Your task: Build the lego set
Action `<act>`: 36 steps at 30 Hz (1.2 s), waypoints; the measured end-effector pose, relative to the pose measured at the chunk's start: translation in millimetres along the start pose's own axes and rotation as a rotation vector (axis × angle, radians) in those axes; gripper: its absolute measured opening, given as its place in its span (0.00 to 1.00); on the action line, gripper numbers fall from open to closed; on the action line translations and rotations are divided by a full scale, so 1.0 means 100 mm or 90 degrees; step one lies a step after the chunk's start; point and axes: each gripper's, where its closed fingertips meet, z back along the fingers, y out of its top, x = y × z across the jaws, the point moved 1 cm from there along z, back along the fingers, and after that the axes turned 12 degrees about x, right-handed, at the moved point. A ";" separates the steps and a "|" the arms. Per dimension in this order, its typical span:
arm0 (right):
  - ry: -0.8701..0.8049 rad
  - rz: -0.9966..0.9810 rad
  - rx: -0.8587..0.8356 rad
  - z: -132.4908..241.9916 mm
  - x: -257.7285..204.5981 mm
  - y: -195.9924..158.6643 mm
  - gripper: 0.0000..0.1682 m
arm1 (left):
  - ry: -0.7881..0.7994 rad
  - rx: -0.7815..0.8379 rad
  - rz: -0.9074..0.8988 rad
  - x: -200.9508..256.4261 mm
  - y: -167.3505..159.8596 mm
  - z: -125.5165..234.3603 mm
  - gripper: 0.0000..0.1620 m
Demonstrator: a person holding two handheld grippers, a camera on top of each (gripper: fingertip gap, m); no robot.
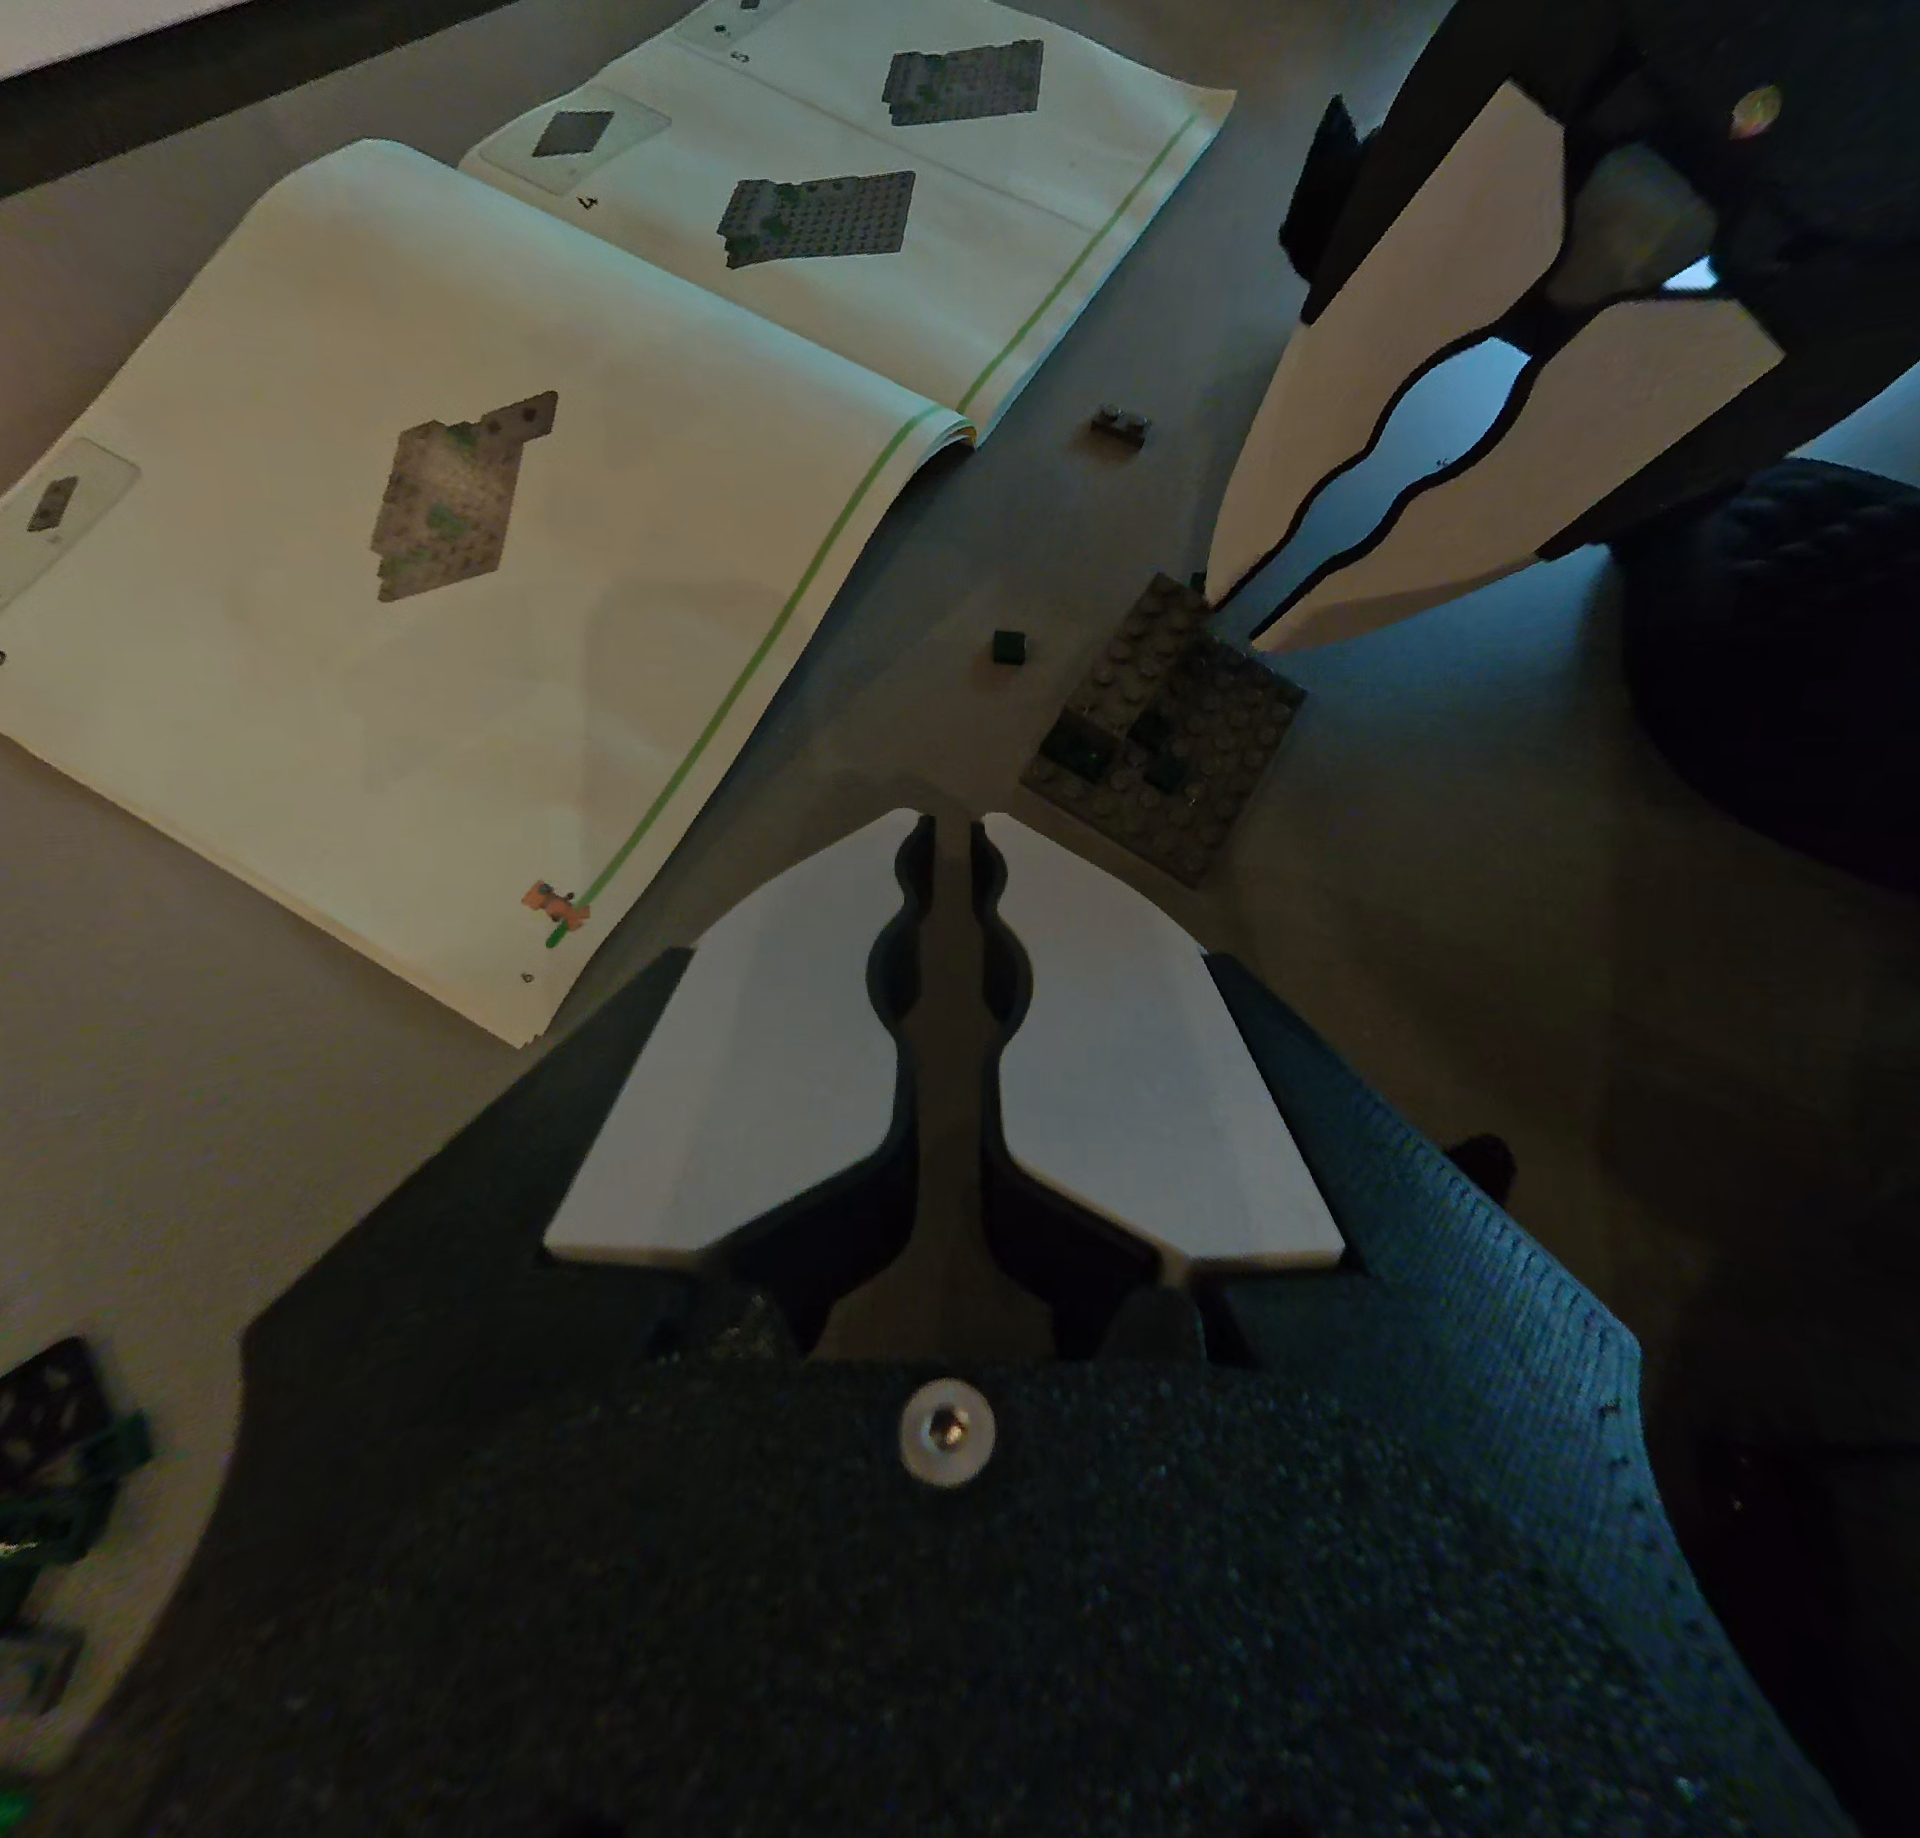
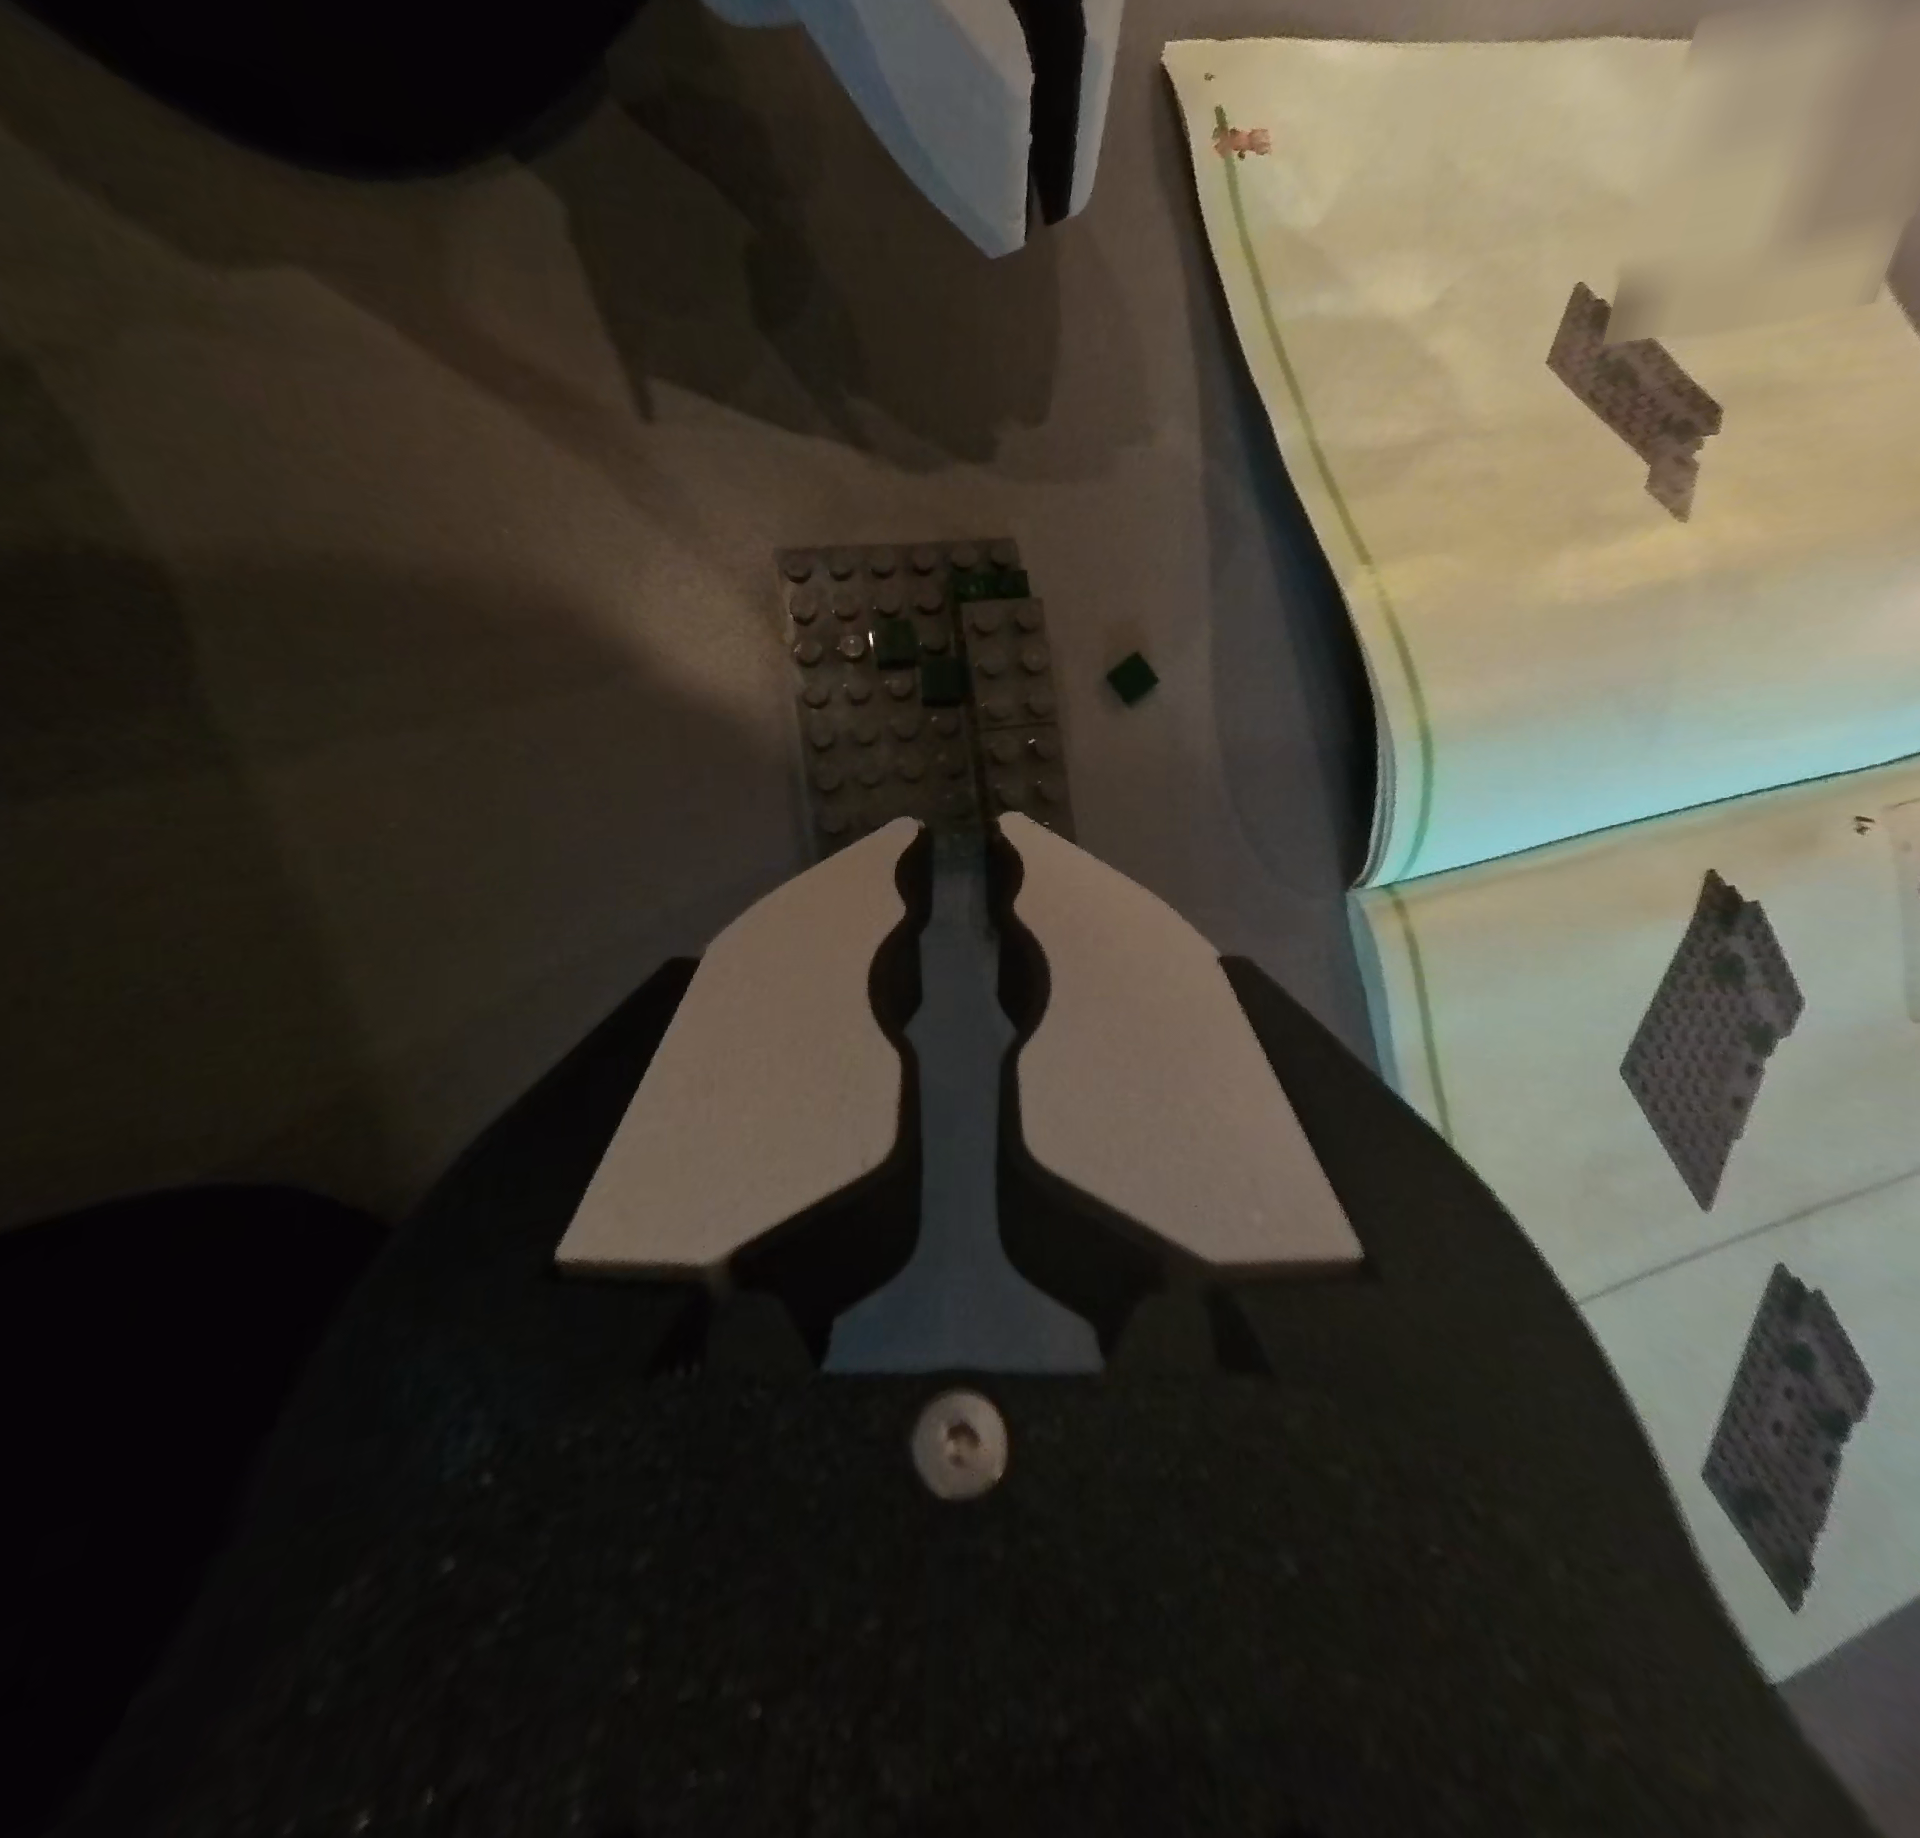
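A grey studded baseplate (image 1: 1174,739) lies on the table with a raised grey plate and a few dark green tiles on it; it also shows in the right wrist view (image 2: 883,687). My right gripper (image 2: 961,830) is closed to a narrow gap, its tips at the baseplate's near edge, and it enters the left wrist view (image 1: 1234,622) from the upper right. My left gripper (image 1: 954,824) is shut and empty, hovering just short of the baseplate. A loose dark green tile (image 1: 1008,648) lies on the table beside the baseplate (image 2: 1127,680). A small grey plate (image 1: 1122,425) lies farther off.
An open instruction booklet (image 1: 582,541) covers the table left of the baseplate and fills the right side of the right wrist view (image 2: 1558,645). Loose dark and green pieces (image 1: 52,1425) lie at the lower left. A dark round object (image 1: 1787,666) stands off the table's right. One gripper's finger ends stand about 10 centimeters off the other's. Between my right fingertips and the loose dark green tile (image 1: 1008,648) there is roughly 5 centimeters. It turns up in the right wrist view (image 2: 1130,678) as well.
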 end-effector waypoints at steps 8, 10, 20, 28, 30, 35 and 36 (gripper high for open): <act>0.031 -0.046 0.016 0.18 0.14 -0.17 0.06 | -0.006 -0.008 -0.004 0.02 -0.02 -0.02 0.04; 0.046 -0.057 0.004 0.16 0.17 -0.21 0.07 | -0.006 -0.011 -0.007 0.02 -0.03 -0.02 0.04; 0.066 -0.069 -0.010 0.03 0.12 -0.24 0.06 | -0.004 -0.012 0.000 0.01 -0.04 -0.02 0.04; 0.057 -0.058 0.041 0.09 -0.01 -0.06 0.00 | -0.004 -0.012 -0.014 0.02 -0.03 -0.02 0.03; 0.043 -0.052 0.031 0.08 -0.02 -0.08 0.01 | -0.004 -0.012 -0.018 0.03 -0.03 -0.01 0.03; -0.007 -0.058 0.027 0.07 0.05 -0.16 0.06 | -0.004 -0.012 -0.031 0.05 -0.03 -0.01 0.03; -0.013 -0.065 0.029 0.06 0.06 -0.16 0.07 | -0.005 -0.012 -0.033 0.06 -0.02 -0.01 0.03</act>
